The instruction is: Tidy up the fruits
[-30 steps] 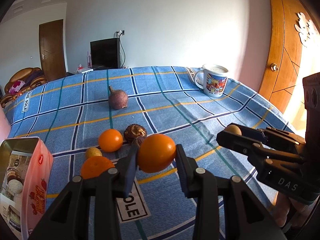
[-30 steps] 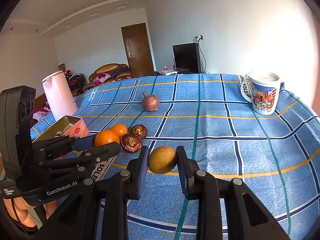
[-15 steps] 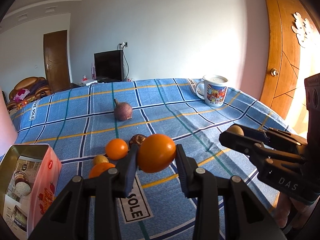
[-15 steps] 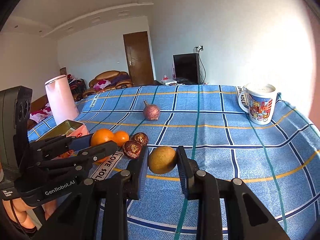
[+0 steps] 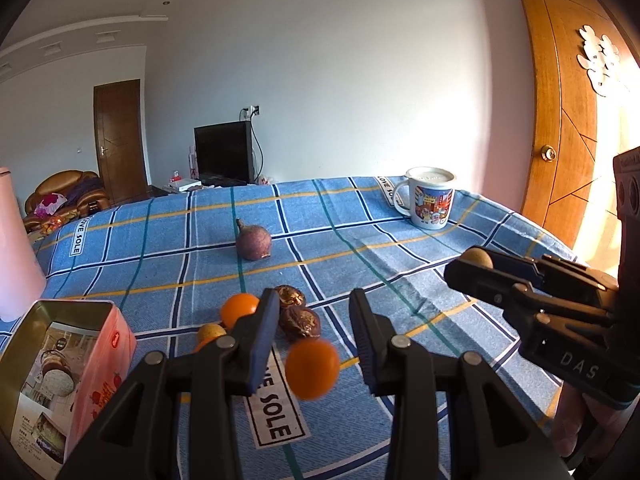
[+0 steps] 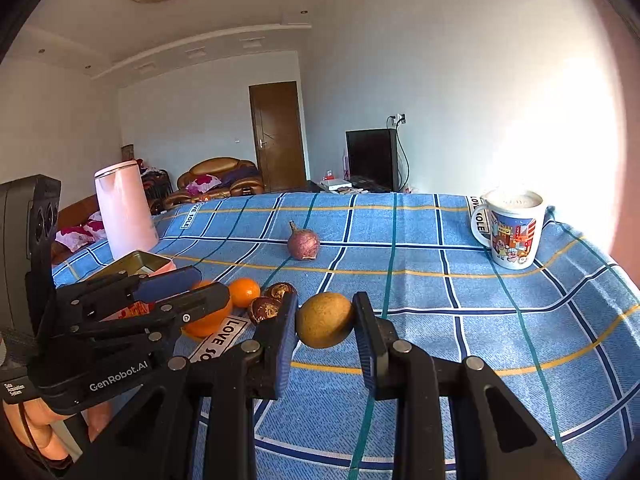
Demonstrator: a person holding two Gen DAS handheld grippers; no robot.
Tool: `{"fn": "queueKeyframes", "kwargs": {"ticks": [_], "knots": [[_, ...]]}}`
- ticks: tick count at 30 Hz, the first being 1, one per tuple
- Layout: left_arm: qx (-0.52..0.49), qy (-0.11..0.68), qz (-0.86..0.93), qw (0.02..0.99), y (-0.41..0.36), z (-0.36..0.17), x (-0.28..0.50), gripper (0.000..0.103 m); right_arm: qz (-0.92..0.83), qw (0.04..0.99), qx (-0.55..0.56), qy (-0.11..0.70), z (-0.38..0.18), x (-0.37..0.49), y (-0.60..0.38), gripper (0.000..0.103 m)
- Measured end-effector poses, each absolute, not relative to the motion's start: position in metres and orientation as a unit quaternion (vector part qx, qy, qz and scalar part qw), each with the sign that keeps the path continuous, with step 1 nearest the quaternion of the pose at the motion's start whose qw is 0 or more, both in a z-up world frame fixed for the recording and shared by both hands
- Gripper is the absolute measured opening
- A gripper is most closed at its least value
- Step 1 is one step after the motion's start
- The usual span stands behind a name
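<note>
Your left hand-held gripper (image 5: 314, 322) stands with its jaws apart, and the orange (image 5: 312, 369) hangs blurred between them, touching neither pad. At its 12 o'clock lie two brown wrinkled fruits (image 5: 305, 321); at 10 o'clock sit a smaller orange (image 5: 239, 309) and a yellowish fruit (image 5: 211, 332). An open tin box (image 5: 68, 376) stands at 9 o'clock. Your right hand-held gripper (image 6: 325, 322) is clamped on a tan round fruit (image 6: 324, 319) above the blue checked tabletop (image 6: 460, 292). A purple fruit (image 6: 303, 243) rests at its 12 o'clock, and a printed mug (image 6: 512, 233) at 2 o'clock.
</note>
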State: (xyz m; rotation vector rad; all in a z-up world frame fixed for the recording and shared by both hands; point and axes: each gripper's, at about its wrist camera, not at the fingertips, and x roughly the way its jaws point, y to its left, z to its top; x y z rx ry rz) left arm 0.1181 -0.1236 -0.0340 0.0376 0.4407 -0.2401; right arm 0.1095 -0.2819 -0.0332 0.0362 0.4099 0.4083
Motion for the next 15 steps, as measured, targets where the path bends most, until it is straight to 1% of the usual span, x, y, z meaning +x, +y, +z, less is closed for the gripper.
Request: {"fn": "queueKeyframes", "kwargs": {"ticks": [5, 8, 14, 15], "knots": [[0.020, 0.211, -0.115, 0.970, -0.117, -0.032, 0.112, 0.038, 0.198, 0.962, 0.007, 0.189, -0.031, 0.105, -0.277, 0.030], [0.013, 0.212, -0.109, 0.971, -0.104, -0.032, 0.110, 0.038, 0.208, 0.959, 0.005, 0.195, -0.032, 0.107, -0.270, 0.030], [-0.021, 0.203, -0.075, 0.976, -0.046, -0.029, 0.095, 0.038, 0.245, 0.948, 0.000, 0.203, -0.028, 0.110, -0.233, 0.030], [-0.029, 0.201, -0.070, 0.977, -0.035, -0.029, 0.092, 0.036, 0.254, 0.946, -0.001, 0.204, -0.027, 0.110, -0.225, 0.030]]}}
